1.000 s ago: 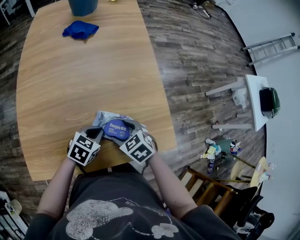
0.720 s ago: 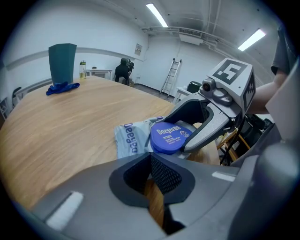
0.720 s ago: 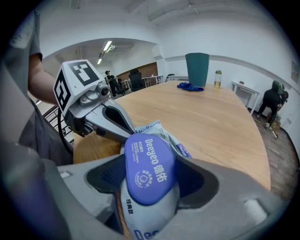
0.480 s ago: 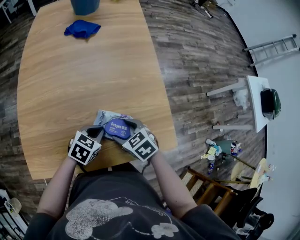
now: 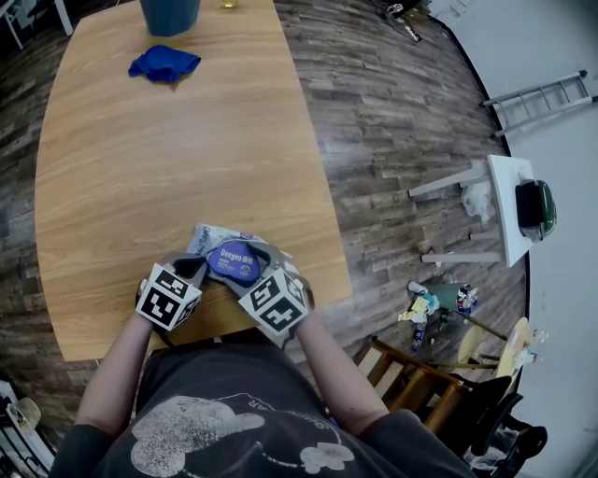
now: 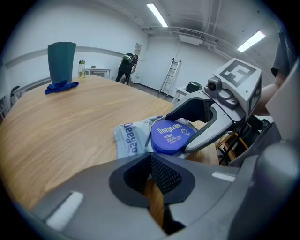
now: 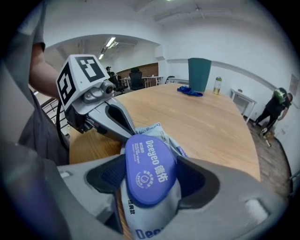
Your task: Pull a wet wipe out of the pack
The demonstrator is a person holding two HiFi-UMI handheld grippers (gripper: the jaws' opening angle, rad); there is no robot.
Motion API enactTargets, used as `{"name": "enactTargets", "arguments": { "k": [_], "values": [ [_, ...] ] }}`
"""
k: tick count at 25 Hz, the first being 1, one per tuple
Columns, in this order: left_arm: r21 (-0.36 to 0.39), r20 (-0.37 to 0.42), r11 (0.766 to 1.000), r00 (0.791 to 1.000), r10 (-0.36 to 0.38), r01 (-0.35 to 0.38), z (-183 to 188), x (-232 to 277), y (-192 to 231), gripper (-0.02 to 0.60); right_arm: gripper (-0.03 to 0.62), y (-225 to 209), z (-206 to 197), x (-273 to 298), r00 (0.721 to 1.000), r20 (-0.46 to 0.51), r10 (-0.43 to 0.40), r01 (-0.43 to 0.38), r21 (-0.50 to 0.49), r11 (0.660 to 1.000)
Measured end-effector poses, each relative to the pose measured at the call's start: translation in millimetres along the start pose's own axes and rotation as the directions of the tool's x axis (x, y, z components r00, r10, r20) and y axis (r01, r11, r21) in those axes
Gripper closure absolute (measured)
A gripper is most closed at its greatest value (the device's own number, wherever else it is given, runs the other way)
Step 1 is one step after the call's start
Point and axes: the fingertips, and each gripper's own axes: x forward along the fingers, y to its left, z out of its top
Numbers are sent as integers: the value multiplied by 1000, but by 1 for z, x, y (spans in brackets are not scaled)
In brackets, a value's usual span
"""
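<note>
Wet wipe pack (image 5: 207, 238): lies on the wooden table (image 5: 177, 159) by its near edge, just in front of the person; its grey film is crumpled.
Lid (image 7: 150, 168): blue and closed, facing up on the pack.
Right gripper (image 7: 151, 182): jaws clamped on the pack's sides, with the lid between them.
Left gripper (image 6: 151, 161): jaws pressed together with nothing between them; tips just left of the pack, contact unclear.
Blue cloth (image 5: 163, 63): far left on the table, well apart from the pack.
Teal container (image 5: 170, 13): upright at the far edge, just beyond the cloth.
</note>
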Motion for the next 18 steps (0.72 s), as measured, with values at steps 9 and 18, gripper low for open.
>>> {"name": "enactTargets", "arguments": {
  "k": [9, 18],
  "values": [
    [9, 4, 1000, 1000, -5, 4, -2, 0, 0, 564, 339, -11, 28, -37, 964, 224, -142, 127, 82, 989],
    [15, 2, 1000, 1000, -5, 5, -1, 0, -1, 563, 467, -53, 39, -44, 919, 271, -287, 260, 133, 956]
  ]
}}
